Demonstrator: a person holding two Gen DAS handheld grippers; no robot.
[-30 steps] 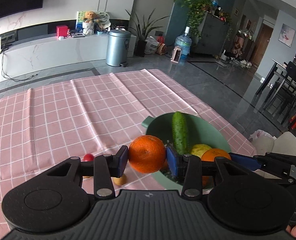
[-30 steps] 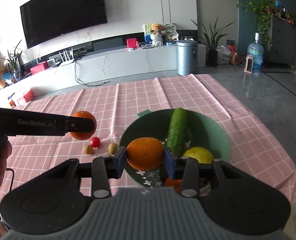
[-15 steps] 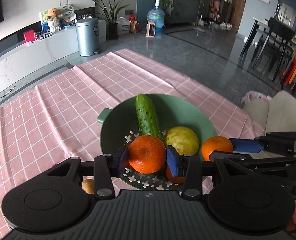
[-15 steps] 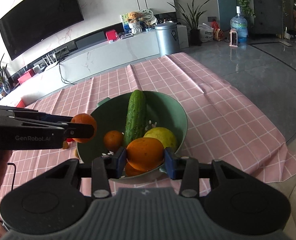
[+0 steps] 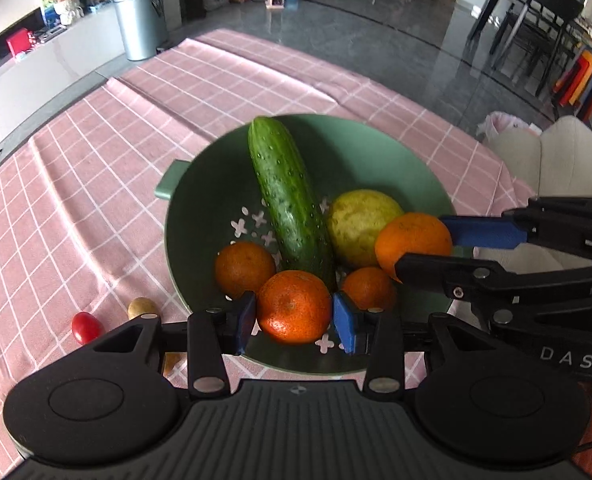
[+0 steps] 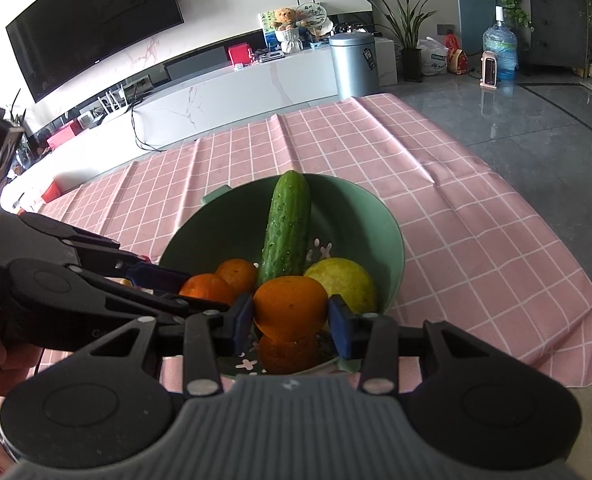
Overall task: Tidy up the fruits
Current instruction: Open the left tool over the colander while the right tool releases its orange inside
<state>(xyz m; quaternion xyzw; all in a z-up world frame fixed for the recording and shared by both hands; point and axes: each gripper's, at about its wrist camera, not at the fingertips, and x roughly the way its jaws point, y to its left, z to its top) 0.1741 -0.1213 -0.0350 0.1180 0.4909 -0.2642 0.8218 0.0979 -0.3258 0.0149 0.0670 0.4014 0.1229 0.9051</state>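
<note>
Both grippers hang over the green bowl point(image 5: 416, 168), the left gripper point(image 5: 294, 318) with jaws clamped on one orange point(image 5: 294, 306), the right gripper point(image 6: 291, 320) on another orange point(image 6: 290, 308). Cucumber point(image 5: 286, 196), pear and two oranges already lie inside; a cherry tomato point(image 5: 86, 327) and small fruits remain on the desk at near left.

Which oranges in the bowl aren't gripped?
Two: the orange left of the cucumber at, and the small one right of it. The other two sit between gripper pads.
</note>
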